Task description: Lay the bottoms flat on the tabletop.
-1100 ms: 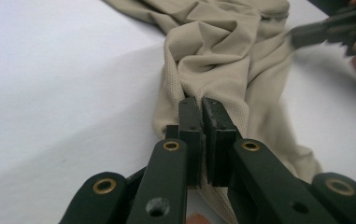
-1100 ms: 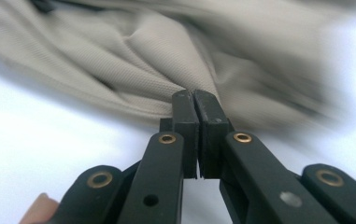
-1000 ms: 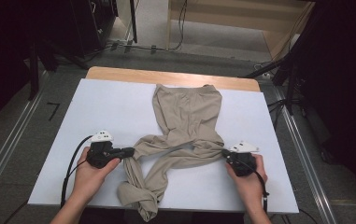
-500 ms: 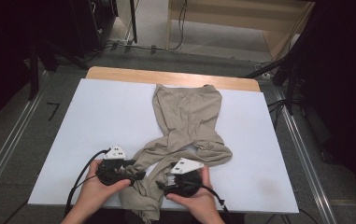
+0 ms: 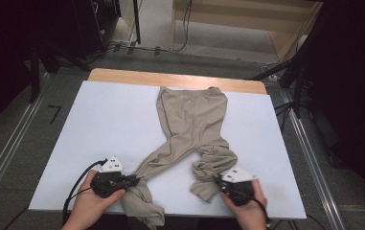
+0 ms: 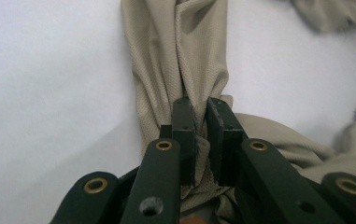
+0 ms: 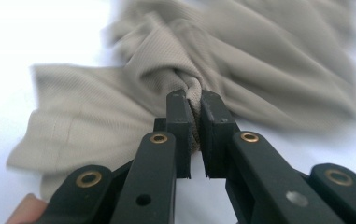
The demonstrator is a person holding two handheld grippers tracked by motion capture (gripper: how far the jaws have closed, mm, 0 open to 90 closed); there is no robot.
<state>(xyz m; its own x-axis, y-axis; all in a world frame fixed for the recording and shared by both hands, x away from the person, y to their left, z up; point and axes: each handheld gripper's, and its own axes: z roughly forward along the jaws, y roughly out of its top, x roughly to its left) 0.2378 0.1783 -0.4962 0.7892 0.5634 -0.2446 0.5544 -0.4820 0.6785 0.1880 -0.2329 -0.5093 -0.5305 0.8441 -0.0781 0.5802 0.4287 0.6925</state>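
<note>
The left tool (image 5: 133,181) sits at the lower left of the high view, and its two black jaws are pinched nearly together on a bunch of tan cloth. They have just been closing. In the left gripper view (image 6: 200,116) the cloth is squeezed in the thin gap between the jaws. The right tool (image 5: 217,179) is at the lower right of the high view, and its jaws have just been closing too — in the right gripper view (image 7: 193,105) a fold of cloth is pressed tight between them.

The cloth is a pair of tan pants (image 5: 192,122). The waist lies flat in the upper middle of the high view, and the two legs spread out toward the bottom of the frame. The left leg runs down to the left tool and ends in a crumpled heap at the bottom edge. The right leg is bunched up in a lump just beside the right tool.

The pants lie on a white worktop (image 5: 108,120). A strip of bare wood (image 5: 122,76) shows along its top edge. A hand holds each tool from the bottom of the frame — the left hand (image 5: 86,206) and the right hand (image 5: 249,211). A black cable (image 5: 74,187) loops away from the left tool.
</note>
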